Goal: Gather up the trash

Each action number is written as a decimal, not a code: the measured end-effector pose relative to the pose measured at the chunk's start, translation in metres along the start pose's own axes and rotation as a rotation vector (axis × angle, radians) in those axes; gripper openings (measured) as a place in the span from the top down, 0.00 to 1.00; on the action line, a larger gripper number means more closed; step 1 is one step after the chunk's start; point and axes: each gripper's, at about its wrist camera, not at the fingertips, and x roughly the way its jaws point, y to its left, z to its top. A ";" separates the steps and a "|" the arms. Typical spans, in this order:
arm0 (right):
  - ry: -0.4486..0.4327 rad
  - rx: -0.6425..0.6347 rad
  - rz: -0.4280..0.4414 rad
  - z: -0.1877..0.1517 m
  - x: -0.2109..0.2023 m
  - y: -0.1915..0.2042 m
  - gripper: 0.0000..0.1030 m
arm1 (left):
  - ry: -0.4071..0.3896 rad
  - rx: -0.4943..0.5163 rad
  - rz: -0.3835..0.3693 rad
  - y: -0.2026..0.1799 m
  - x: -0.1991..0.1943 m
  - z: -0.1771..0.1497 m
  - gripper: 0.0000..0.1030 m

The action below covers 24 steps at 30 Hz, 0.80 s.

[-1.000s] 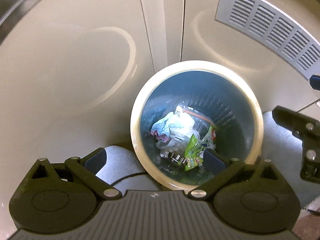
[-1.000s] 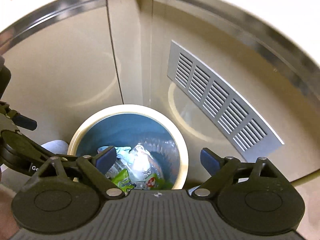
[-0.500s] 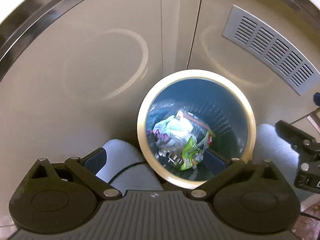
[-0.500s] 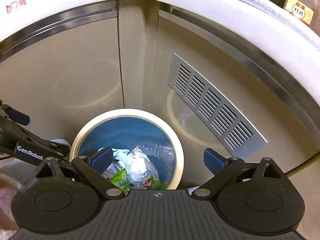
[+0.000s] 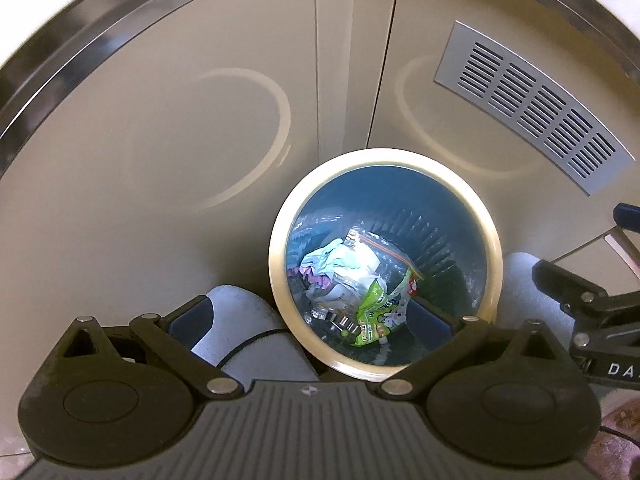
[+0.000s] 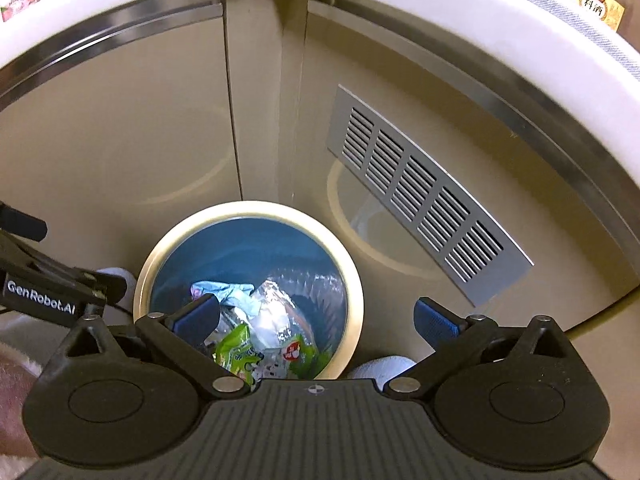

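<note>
Two tools hang over the bin [image 5: 280,264] — left tool [image 5: 310,318] spread wide and empty, right tool [image 6: 316,320] just opened further, nothing between its pads. Trash [image 5: 360,280] lies at the bin's bottom, green wrapper [image 5: 376,316] at its 6 o'clock; vent [image 6: 420,200] at 2 o'clock.

The bin [image 5: 385,264] stood on the floor against the cabinet doors [image 5: 160,128], below my fingers [image 5: 188,322]. Wrappers [image 5: 376,312] lay in it. A vent [image 5: 532,104] sat in the door to its right, and bottles [image 6: 596,4] stood on the surface [image 6: 480,20] above.
</note>
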 end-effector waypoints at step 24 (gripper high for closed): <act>0.023 -0.013 0.004 0.002 0.007 0.002 0.00 | 0.011 0.014 0.012 -0.004 0.006 0.000 0.00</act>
